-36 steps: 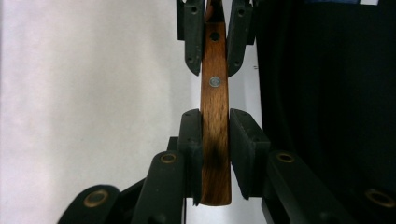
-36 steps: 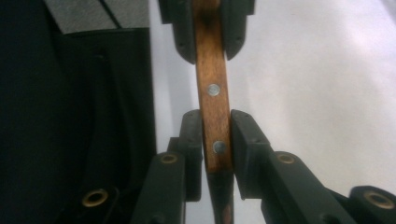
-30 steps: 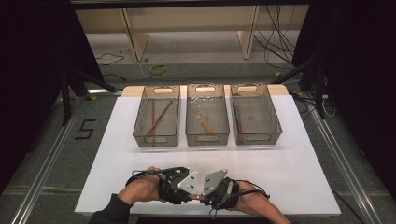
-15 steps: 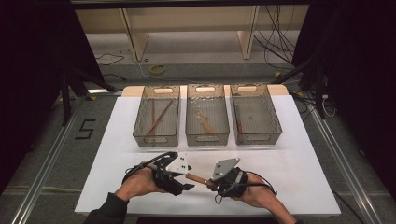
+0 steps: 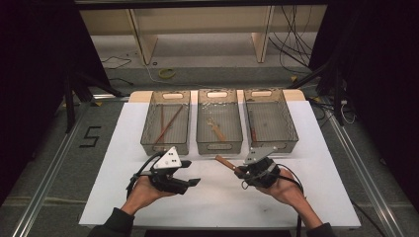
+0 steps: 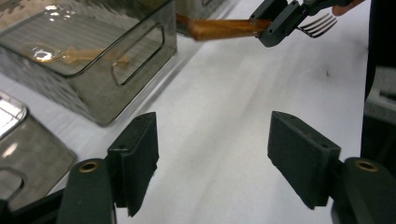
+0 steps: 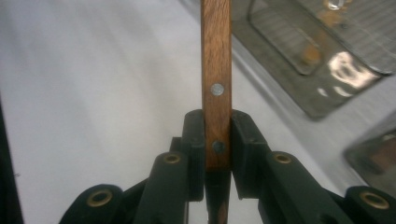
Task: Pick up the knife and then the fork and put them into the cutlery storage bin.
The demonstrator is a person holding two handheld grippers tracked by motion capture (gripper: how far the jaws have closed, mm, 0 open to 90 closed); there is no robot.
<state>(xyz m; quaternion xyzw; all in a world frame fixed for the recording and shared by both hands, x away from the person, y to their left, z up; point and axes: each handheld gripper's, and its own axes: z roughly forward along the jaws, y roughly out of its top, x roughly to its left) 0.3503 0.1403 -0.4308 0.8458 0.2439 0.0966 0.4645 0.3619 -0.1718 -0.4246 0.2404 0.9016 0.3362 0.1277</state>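
Observation:
A fork with a wooden handle (image 5: 225, 162) is held just above the white table in front of the middle bin. My right gripper (image 5: 240, 172) is shut on it. In the right gripper view both pads (image 7: 194, 140) clamp the riveted handle (image 7: 216, 84), which points away from the camera. In the left gripper view the fork's metal tines (image 6: 319, 24) stick out behind that grip. My left gripper (image 5: 191, 173) sits to the left of the fork, apart from it. Its jaws have just been opening and stand open (image 6: 212, 158) over bare table with nothing between them.
Three clear grey bins stand in a row at the back of the table. The left bin (image 5: 148, 133) holds long sticks, the middle bin (image 5: 220, 146) a pale wooden utensil, the right bin (image 5: 291, 129) a dark-handled piece. The white table (image 5: 217, 207) ends just in front of the hands.
The two grippers were pressed together at the front centre and have drawn apart. The left one let go of the fork and moved left; the right one carried the fork rightward and up.

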